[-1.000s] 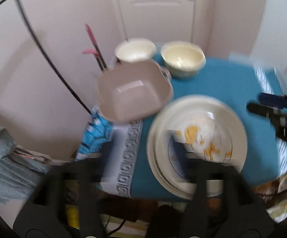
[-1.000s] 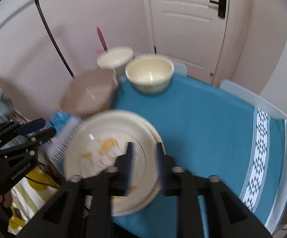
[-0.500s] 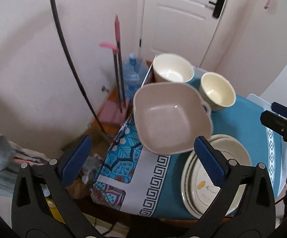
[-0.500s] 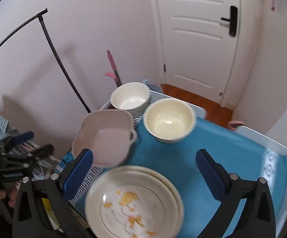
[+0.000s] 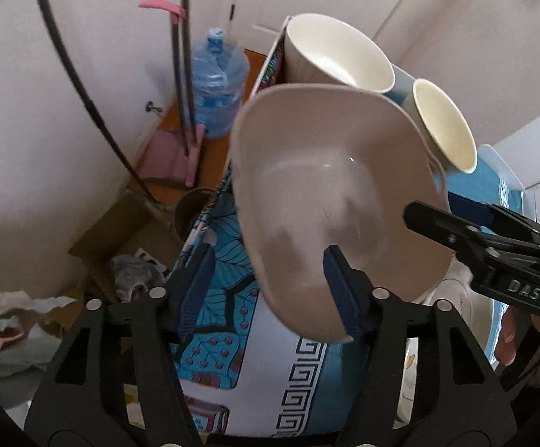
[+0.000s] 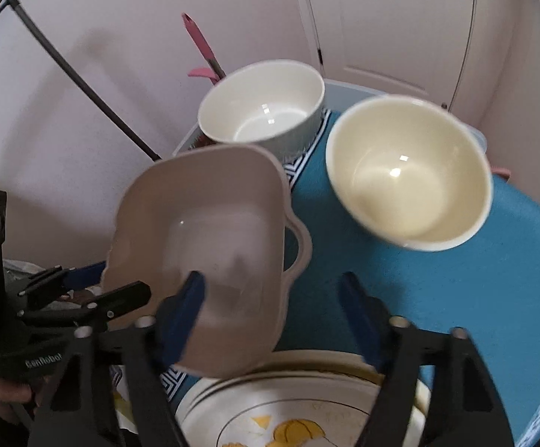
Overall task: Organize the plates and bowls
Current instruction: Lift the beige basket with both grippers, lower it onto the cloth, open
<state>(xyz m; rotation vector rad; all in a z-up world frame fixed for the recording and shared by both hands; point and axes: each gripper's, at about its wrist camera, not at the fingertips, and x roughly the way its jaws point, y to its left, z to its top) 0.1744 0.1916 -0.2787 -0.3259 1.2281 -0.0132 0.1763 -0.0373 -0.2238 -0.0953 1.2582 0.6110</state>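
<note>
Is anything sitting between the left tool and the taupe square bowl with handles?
Nothing visible. The left tool already straddles the near rim of the taupe square bowl with handles, one blue pad inside, one outside; whether the pads touch the rim is unclear. The right tool, open, is at the bowl's other side, clear of that gap.

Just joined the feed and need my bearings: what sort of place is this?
Most likely a room in a home, not a lab: a white panelled door, a blue water jug beside a pink broom, and a small table with a patterned blue tablecloth.
</note>
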